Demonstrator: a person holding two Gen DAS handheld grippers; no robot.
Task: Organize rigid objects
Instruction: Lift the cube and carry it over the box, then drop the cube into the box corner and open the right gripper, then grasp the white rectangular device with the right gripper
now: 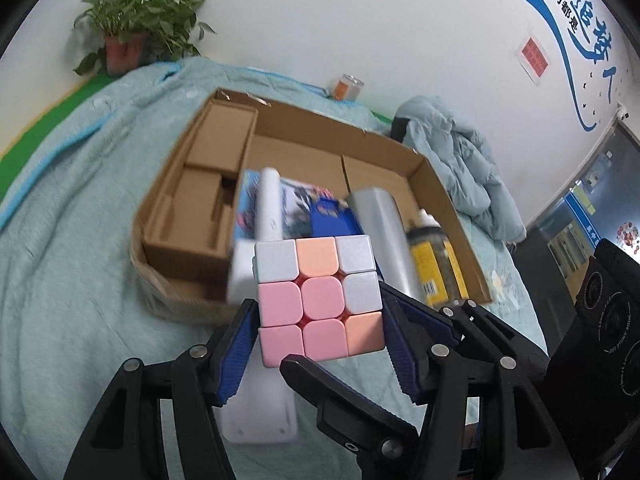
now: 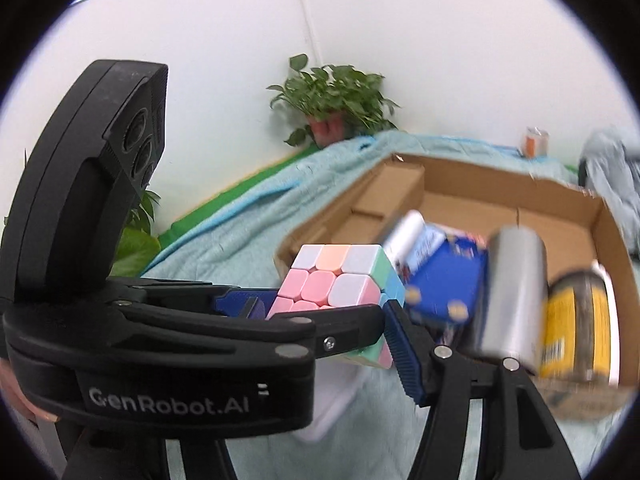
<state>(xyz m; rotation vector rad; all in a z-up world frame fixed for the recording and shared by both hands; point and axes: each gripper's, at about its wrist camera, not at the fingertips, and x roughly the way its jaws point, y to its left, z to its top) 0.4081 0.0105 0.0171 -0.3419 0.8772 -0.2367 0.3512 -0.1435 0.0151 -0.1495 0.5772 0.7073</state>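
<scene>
Left gripper [image 1: 320,320] clamps the pastel cube [image 1: 318,296] between both blue pads, held above the teal blanket [image 1: 80,260]. Cardboard box [image 1: 436,184] sits at 12 o'clock of the cube, holding a silver cylinder [image 1: 384,232] and yellow-labelled jar [image 1: 434,264]. Right gripper [image 2: 390,344]: only one finger visible beside the cube, apparently touching, so its jaw state cannot be judged

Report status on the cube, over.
Left gripper shut on cube. Right gripper alongside it, grip unclear. Cardboard box ahead, partly filled.

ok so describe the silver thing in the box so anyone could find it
Start at the open cardboard box on the teal blanket. Along its right side lies a silver metal cylinder, between a blue booklet and a yellow-labelled jar. It alone is plain, unlabelled metal.
</scene>
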